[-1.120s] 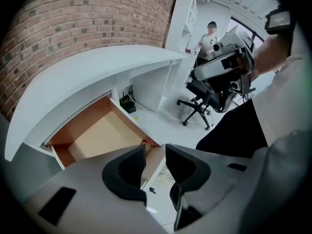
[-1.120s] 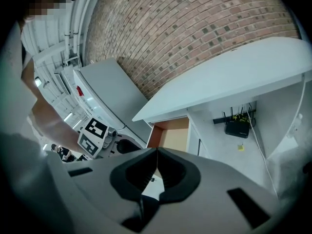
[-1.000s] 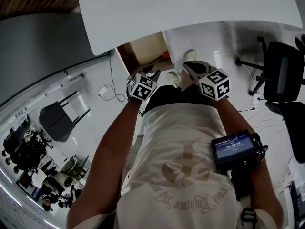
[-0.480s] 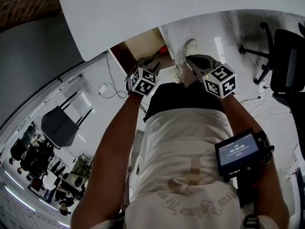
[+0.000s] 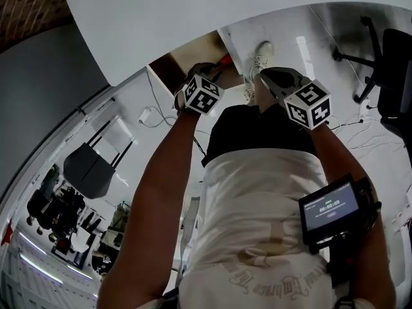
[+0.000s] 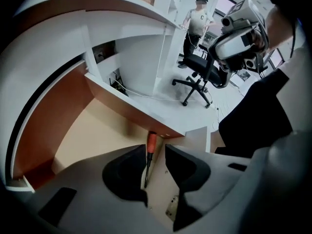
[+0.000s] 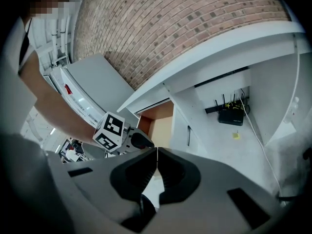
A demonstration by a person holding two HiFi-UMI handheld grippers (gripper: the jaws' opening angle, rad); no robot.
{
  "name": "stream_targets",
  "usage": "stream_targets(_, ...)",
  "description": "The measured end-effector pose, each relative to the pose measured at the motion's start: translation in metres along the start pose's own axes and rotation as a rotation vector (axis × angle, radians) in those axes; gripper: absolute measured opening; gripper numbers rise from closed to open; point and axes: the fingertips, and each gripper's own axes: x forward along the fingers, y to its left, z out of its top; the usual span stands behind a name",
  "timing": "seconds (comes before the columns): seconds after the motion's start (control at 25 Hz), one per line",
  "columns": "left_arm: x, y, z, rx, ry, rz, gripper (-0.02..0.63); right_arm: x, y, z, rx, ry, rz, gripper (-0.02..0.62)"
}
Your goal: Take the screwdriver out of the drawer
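The drawer (image 6: 92, 130) stands open under the desk (image 5: 193, 18). The screwdriver (image 6: 151, 143), with its orange handle, lies on the drawer floor close to the side wall. The left gripper (image 6: 157, 156) is poised above it, jaws apart and gripping nothing. The right gripper (image 7: 157, 152) is off to the side, jaws closed together and empty.

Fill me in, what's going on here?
A person holds the left gripper at an open drawer under a white desk. The gripper is open, and an orange-handled screwdriver lying in the drawer shows in the gap, not yet gripped. The right gripper is shut and empty, outside the drawer.
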Motion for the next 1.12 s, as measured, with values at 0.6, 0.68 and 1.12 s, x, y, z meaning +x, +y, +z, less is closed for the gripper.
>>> stream_targets(0.6, 0.028, 0.007, -0.009, 0.005, 0.054, 0.005, 0.137, -0.003, -0.013, 0.0, 0.033, -0.031, -0.014, 0.023)
stream_targets(0.68, 0.032, 0.01, -0.01, 0.006, 0.063, 0.004, 0.137, -0.004, -0.014, -0.003, 0.037, -0.024, -0.016, 0.023)
stream_targets(1.12, 0.055, 0.008, -0.019, 0.147, 0.105, -0.065, 0.138, -0.005, -0.01, -0.007, 0.059, -0.001, -0.014, 0.023)
